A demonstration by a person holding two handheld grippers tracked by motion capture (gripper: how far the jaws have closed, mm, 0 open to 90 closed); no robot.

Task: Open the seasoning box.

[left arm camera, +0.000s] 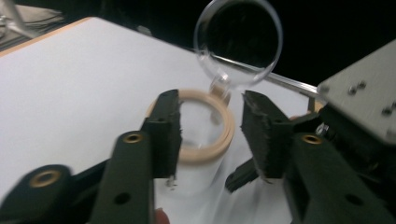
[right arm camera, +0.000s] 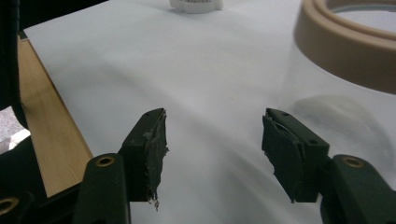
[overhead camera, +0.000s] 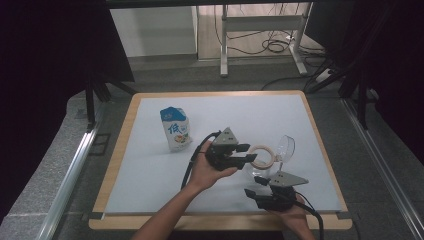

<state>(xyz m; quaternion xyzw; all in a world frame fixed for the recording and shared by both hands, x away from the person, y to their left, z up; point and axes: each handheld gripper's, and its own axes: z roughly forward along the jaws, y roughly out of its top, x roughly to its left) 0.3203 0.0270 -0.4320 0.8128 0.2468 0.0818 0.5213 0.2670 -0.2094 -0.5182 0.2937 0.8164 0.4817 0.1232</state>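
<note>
1. The left gripper hovers at a clear jar with a tan rim ring, its jaws parted and pressing on nothing.
2. The jar's round clear lid stands swung up.
3. The right gripper sits near the bench front edge, jaws apart and empty.
4. A milk carton stands upright, well left of the jar.

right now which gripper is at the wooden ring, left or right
The left gripper: its open jaws reach the wooden ring on the jar, one jaw overlapping the rim. The right gripper sits nearer the person, open jaws empty.
</note>
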